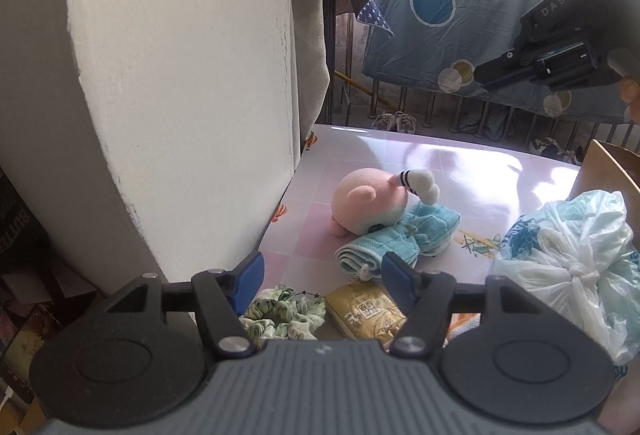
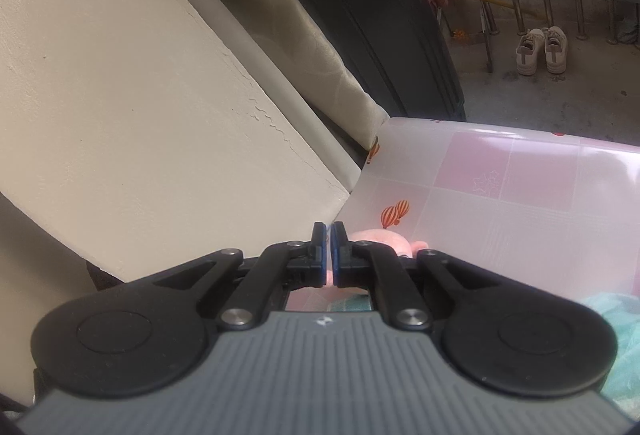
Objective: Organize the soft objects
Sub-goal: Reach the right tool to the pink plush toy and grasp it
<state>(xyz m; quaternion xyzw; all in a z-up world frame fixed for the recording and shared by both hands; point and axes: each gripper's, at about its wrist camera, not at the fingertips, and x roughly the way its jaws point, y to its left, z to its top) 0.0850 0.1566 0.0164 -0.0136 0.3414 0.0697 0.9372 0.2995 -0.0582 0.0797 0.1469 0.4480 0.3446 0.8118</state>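
On the pink checked tablecloth (image 1: 460, 171) lies a pink plush toy (image 1: 366, 201) with a white striped sock (image 1: 420, 182) resting on it. A rolled teal towel (image 1: 362, 255) lies against the plush. Closer to me are a green scrunchie (image 1: 280, 315) and a yellow tissue pack (image 1: 366, 315). My left gripper (image 1: 322, 271) hovers open just above these two, holding nothing. My right gripper (image 1: 486, 75) hangs high at the upper right with nothing at its tips. In its own view the right gripper (image 2: 330, 235) is shut and empty, above the plush (image 2: 384, 239).
A knotted plastic bag (image 1: 568, 267) of cloth sits on the table's right side, with a cardboard box (image 1: 608, 163) behind it. A white wall (image 1: 180, 95) bounds the table on the left. Beyond the far edge are railings, a hanging blue sheet (image 1: 440, 15) and shoes (image 2: 540, 51).
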